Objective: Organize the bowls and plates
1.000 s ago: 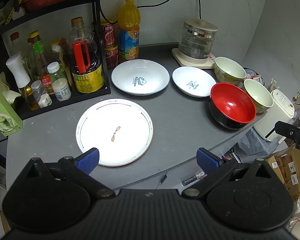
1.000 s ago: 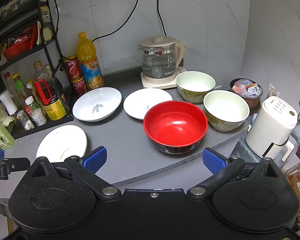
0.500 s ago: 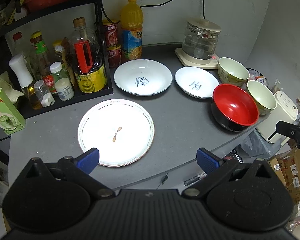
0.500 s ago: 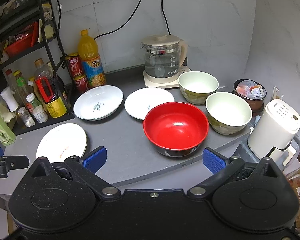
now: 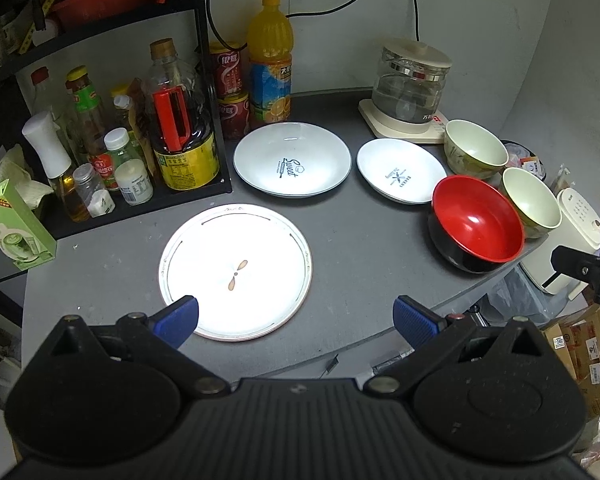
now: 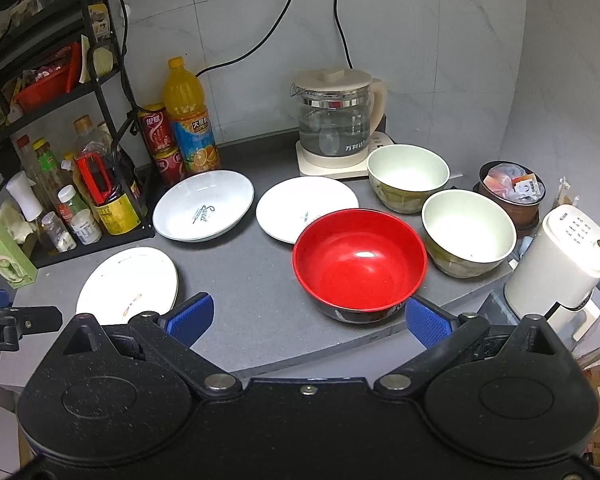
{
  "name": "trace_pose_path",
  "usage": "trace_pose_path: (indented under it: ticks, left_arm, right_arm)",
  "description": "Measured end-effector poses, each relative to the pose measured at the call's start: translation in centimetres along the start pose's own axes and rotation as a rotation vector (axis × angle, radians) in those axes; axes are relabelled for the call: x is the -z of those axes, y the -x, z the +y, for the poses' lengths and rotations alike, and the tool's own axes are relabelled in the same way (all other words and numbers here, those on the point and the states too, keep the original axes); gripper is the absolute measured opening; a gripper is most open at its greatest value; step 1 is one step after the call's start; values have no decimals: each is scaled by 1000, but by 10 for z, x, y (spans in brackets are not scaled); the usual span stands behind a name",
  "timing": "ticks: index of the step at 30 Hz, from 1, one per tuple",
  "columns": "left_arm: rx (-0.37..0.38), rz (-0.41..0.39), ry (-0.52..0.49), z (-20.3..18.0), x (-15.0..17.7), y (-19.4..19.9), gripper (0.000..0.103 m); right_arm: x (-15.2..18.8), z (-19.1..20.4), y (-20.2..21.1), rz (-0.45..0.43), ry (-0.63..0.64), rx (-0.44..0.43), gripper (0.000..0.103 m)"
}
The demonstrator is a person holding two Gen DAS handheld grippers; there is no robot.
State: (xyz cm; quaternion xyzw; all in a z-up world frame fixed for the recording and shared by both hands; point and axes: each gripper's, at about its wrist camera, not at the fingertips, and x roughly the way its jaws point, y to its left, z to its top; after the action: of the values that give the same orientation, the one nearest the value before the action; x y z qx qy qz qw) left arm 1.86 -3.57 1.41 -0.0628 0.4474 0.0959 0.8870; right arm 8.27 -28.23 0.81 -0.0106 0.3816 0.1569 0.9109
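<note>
While both claws hang wide and empty above the desk's (image 5: 364, 240) near edge, the flat plate (image 5: 236, 270) lies just ahead of the left claw (image 5: 296, 314) and the red bowl (image 6: 360, 258) just ahead of the right claw (image 6: 308, 316), probably first picks. Only the right wrist view shows the dark tub of packets (image 6: 512, 192) beyond the two cream bowls (image 6: 468, 230) to its right.

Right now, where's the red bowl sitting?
In the right wrist view the red bowl sits at the counter's near edge, straight ahead of the open right gripper, between the small white plate and a cream bowl.
</note>
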Motion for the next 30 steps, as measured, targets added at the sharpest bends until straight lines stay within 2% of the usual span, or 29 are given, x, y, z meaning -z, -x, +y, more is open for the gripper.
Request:
trace_pose_path:
  ticks: [16, 30]
  left_arm:
    - [-27, 15, 16, -27, -3, -10, 102]
    - [-70, 0, 93, -54, -6, -14, 102]
  right_arm:
    - [-1, -30, -8, 13, -13, -38, 103]
    - [-7, -65, -12, -47, 57, -91, 103]
